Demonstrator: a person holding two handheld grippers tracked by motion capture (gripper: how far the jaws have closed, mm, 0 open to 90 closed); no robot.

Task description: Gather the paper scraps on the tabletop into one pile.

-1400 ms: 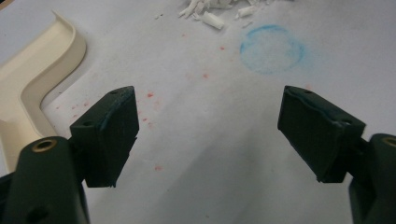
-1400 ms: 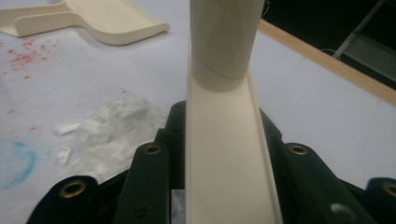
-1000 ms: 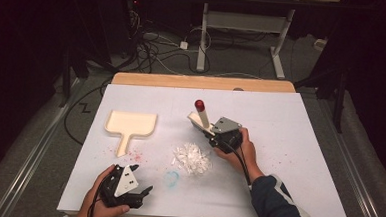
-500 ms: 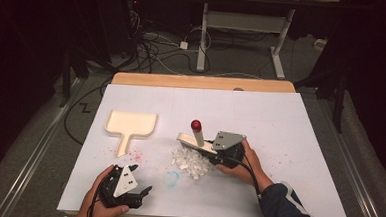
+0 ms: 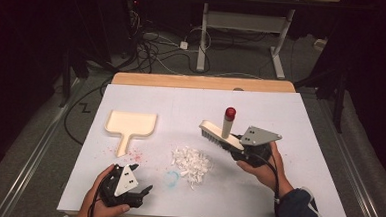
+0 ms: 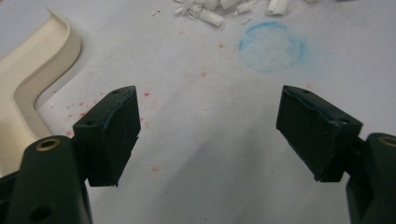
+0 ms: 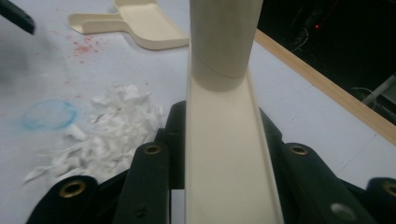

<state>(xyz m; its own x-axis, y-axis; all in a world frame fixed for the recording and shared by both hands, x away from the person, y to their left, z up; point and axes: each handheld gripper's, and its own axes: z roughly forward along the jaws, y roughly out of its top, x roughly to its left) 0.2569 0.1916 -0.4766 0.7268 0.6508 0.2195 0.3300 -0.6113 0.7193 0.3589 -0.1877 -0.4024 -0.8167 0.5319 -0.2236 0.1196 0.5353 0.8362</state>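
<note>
The right hand-held gripper (image 5: pixel 231 143) is clamped on the cream body of a hand brush (image 5: pixel 219 135); in the right gripper view the brush back (image 7: pixel 229 154) runs between both black jaws, which press its sides, and its round handle (image 7: pixel 224 37) rises beyond them; in the high view the handle points up and ends in a red cap (image 5: pixel 230 113), and the bristle edge faces down toward the tabletop (image 5: pixel 181 103); the brush is held clear of the tabletop, just right of a pile of white paper scraps (image 5: pixel 192 162); the grey three-cornered plate (image 5: pixel 259 136) tops this hand-held gripper and the person's right hand (image 5: pixel 258 164) grips it from below.

The left hand-held gripper (image 5: pixel 139 192) sits at the near left edge of the tabletop in the person's left hand (image 5: pixel 101 199); its jaws stand wide apart with nothing between them; the left gripper view looks past them onto bare white surface with red specks (image 6: pixel 149 95).

A faint blue ring mark (image 5: pixel 171 177) lies between the left hand-held gripper and the scrap pile, just beside the pile; a cream dustpan (image 5: pixel 130 125) lies flat at the left, well apart from the brush, its handle pointing toward the person; red specks (image 5: pixel 133 153) are scattered beside that handle.
</note>
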